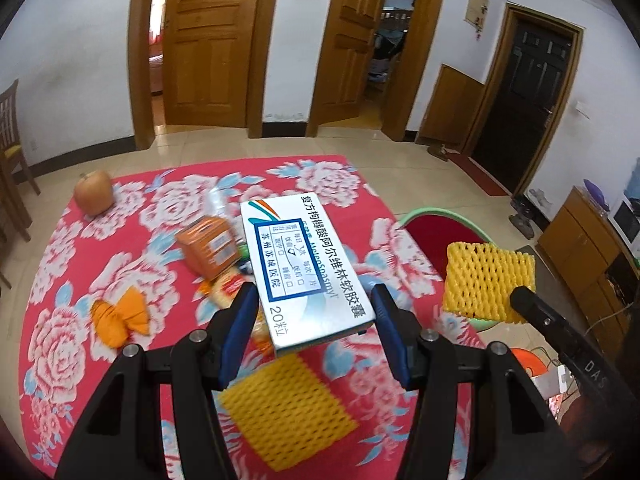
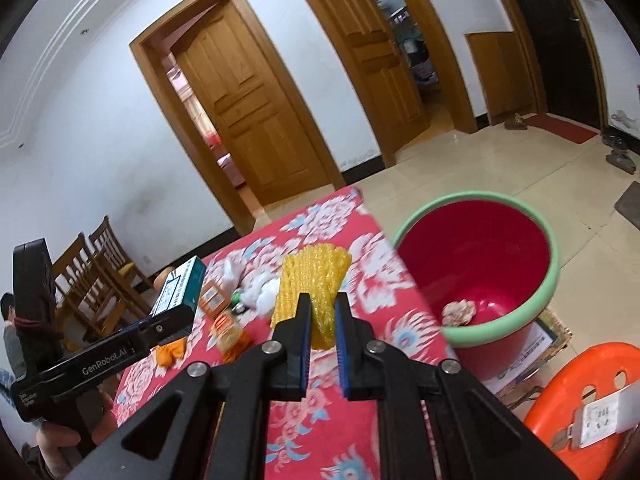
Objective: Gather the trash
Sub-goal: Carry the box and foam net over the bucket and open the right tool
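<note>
Left wrist view shows me first the table with its red flowered cloth (image 1: 120,240), which fills the space under and ahead of my left gripper (image 1: 314,312). Beyond the right edge of the table, ahead of my right gripper (image 2: 322,312) and to its right, stands the red bucket with a green rim (image 2: 554,272) on the floor; a crumpled paper ball (image 2: 458,312) lies at its bottom. Next in size is the white medicine box (image 1: 304,264): my left gripper holds it between the two blue pads (image 1: 240,332), lifted above the cloth, with the box reaching forward from the fingers. My right gripper is closed on a yellow foam net (image 2: 310,292), which stands up between its pads, above the table edge and left of the bucket. A second yellow foam net (image 1: 286,408) lies flat on the cloth directly below my left gripper. Ahead and left of the left gripper I see an orange box (image 1: 210,250), farther left an orange cloth piece (image 1: 120,316), and far ahead left an apple (image 1: 94,198). Some small wrappers lie under the medicine box; I cannot tell what they are.
</note>
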`<state>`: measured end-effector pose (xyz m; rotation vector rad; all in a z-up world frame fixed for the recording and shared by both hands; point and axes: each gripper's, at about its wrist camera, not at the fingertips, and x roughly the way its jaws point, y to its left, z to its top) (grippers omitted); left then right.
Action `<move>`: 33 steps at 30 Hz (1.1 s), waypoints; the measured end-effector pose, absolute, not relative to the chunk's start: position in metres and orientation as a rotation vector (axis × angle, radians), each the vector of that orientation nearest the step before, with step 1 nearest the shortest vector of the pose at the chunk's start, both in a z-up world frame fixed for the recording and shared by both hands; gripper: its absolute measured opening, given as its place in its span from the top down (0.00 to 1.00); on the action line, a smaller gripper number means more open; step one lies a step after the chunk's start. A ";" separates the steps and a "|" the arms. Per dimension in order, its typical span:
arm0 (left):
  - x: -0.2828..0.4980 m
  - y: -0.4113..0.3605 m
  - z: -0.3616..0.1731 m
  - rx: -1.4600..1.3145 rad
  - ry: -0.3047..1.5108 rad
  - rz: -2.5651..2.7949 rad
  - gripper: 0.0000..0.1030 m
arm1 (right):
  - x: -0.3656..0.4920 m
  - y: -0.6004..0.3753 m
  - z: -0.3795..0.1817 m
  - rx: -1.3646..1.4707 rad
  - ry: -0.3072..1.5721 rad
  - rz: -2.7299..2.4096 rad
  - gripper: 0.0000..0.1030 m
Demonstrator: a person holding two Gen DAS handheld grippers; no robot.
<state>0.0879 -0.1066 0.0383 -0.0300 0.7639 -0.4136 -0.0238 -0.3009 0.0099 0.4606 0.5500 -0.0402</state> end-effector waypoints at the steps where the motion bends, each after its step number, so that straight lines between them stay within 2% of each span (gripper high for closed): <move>1: 0.089 -0.110 0.039 -0.027 0.763 -0.420 0.43 | -0.024 -0.306 0.010 0.466 0.547 -0.049 0.88; 12: 0.097 -0.171 0.041 0.041 0.732 -0.512 0.43 | -0.026 -0.352 0.000 0.498 0.541 -0.162 0.88; 26: 0.118 -0.231 0.015 0.088 0.777 -0.583 0.43 | -0.008 -0.398 -0.033 0.554 0.608 -0.254 0.88; 33: 0.122 -0.246 0.009 0.103 0.789 -0.597 0.43 | -0.004 -0.412 -0.048 0.579 0.635 -0.297 0.84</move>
